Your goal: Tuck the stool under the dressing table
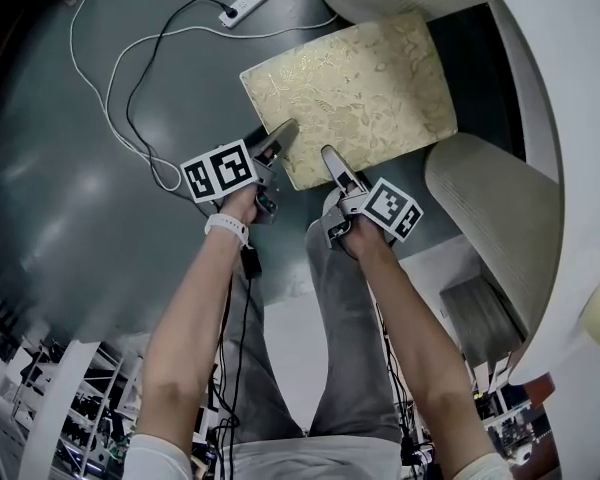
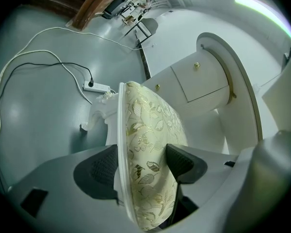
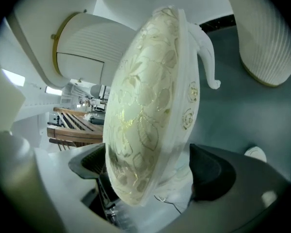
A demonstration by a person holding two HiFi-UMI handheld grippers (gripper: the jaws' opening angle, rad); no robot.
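Cream fabric patterned with gold leaves covers the seat of a low stool (image 1: 355, 93) standing on a grey floor (image 1: 70, 198). Its far side sits right at the front of the curved white dressing table (image 1: 570, 88), with most of the seat out in the open. A person stands over it, holding the seat's near edge with two tools. The left tongs (image 1: 283, 133) pinch the cushion near its left corner and the right tongs (image 1: 335, 163) pinch it just beside them, both spread wide by the thick padding. To finish well, both hands should probably push evenly and low, sliding the stool straight in so it neither twists nor knocks the table. A power strip (image 1: 248, 1) and cables (image 1: 130, 98) lie away to the left.
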